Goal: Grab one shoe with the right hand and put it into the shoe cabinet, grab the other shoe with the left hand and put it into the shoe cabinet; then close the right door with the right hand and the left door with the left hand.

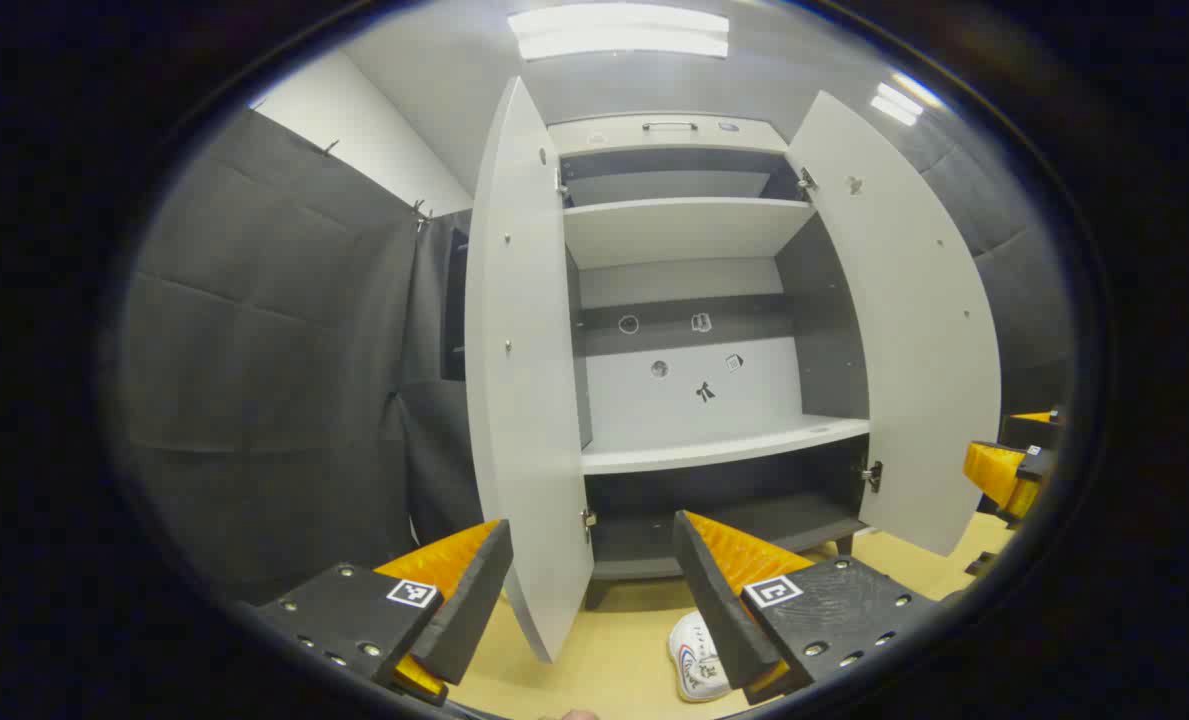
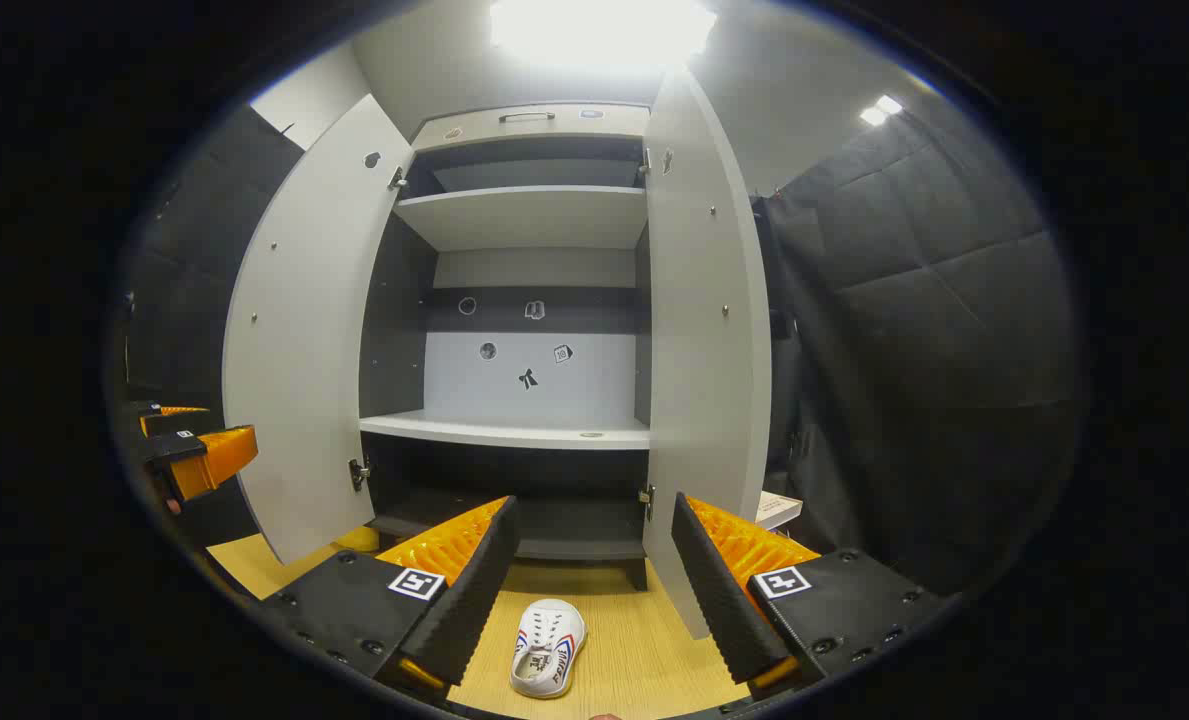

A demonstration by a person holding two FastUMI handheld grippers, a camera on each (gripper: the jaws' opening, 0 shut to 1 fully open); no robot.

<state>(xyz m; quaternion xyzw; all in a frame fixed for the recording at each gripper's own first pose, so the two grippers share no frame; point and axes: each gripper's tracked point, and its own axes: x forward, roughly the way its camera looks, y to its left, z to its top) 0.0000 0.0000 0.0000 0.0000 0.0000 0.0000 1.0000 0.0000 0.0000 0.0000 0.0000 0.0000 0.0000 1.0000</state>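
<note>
Directly ahead of both grippers, the shoe cabinet (image 2: 534, 300) stands with its left door (image 2: 299, 330) and right door (image 2: 709, 340) swung wide open, its shelves bare. One white shoe (image 2: 548, 648) lies on the wooden floor (image 2: 634, 660) just in front of the cabinet base, toe pointing toward the cabinet, between and below the fingers of the right gripper (image 2: 589, 590). The right gripper has its jaws spread apart and holds nothing. The left gripper (image 1: 594, 590) is likewise spread and empty, straddling the lower edge of the left door in the left gripper view, with the shoe near its right finger. A second shoe cannot be located with certainty. The step in hand appears to be the first pickup: lower the right gripper squarely over the shoe, align the fingers across its sides at mid-length, close firmly without crushing the upper, then lift clear of the door edges before moving to a shelf.
</note>
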